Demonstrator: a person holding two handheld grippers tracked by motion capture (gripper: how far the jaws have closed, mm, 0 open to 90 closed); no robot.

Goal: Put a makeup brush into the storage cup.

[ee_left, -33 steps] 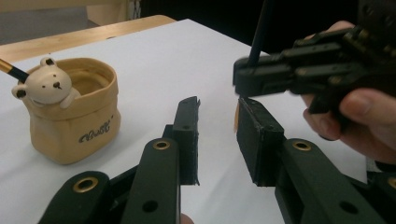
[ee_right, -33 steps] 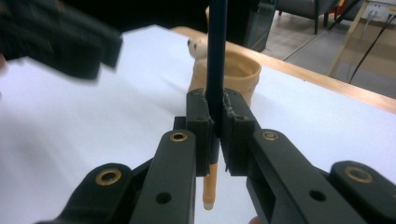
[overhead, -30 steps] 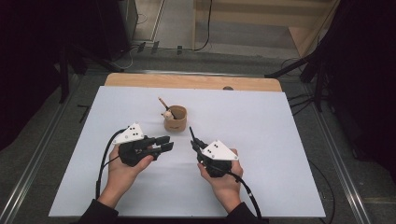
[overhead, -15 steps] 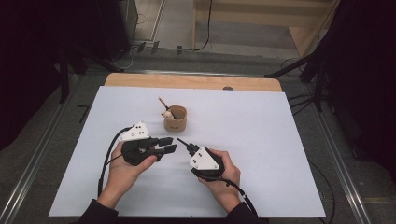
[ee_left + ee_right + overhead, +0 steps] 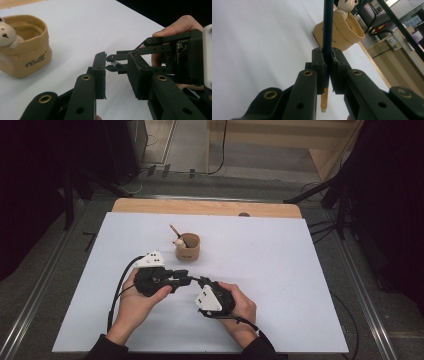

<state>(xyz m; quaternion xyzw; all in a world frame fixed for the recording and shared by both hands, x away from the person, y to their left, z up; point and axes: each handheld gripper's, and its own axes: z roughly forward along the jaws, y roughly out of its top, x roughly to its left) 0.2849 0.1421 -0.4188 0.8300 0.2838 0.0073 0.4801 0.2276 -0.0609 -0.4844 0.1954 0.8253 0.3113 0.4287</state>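
Note:
My right gripper (image 5: 327,56) is shut on a dark pencil (image 5: 327,25) with a tan end, gripped across its shaft. In the high view the right gripper (image 5: 201,281) points up-left at my left gripper (image 5: 186,281), tip to tip. The left gripper (image 5: 117,58) stands open, its jaws having just closed a little. The right gripper's tips (image 5: 112,62) and the pencil's end (image 5: 115,65) sit in the gap, and I see no left pad touching the pencil. A tan cup (image 5: 188,251) with a small bear figure (image 5: 6,33) stands just beyond the grippers.
A brown stick (image 5: 175,231) leans out of the cup. The white mat (image 5: 300,295) covers a wooden table whose far edge (image 5: 210,207) shows. Dark stands and cables lie on the floor behind. In the right gripper view the cup (image 5: 342,32) is close ahead.
The right hand has moved left and slightly down, turning the pencil from pointing away to pointing at the left gripper's jaws. The left hand has stayed put.

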